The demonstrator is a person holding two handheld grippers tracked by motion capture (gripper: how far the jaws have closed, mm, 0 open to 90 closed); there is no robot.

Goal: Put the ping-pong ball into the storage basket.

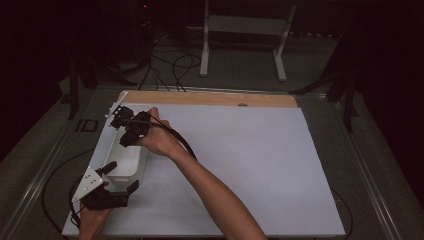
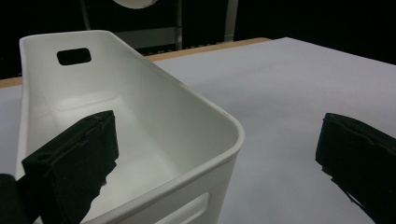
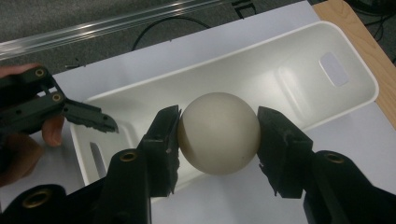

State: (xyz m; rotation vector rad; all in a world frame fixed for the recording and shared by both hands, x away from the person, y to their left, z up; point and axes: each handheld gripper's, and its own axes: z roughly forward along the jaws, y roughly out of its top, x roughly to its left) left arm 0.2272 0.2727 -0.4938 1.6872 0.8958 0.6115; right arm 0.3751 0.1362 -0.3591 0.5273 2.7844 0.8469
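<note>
The right gripper (image 3: 218, 135) pinches a white ball (image 3: 218, 133) above the bin (image 3: 299, 51) — smooth, it could slip out. The left gripper (image 2: 224, 154), jaws wide, straddles the bin's corner at lower left — holding nothing.

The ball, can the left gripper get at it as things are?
Probably not easily: the left gripper straddles the bin's near wall, while the right gripper clamps the ball from both sides.

A dim lab: white-topped table (image 1: 260, 165), floor cables (image 1: 170, 65), and a white equipment stand (image 1: 245, 30).
</note>
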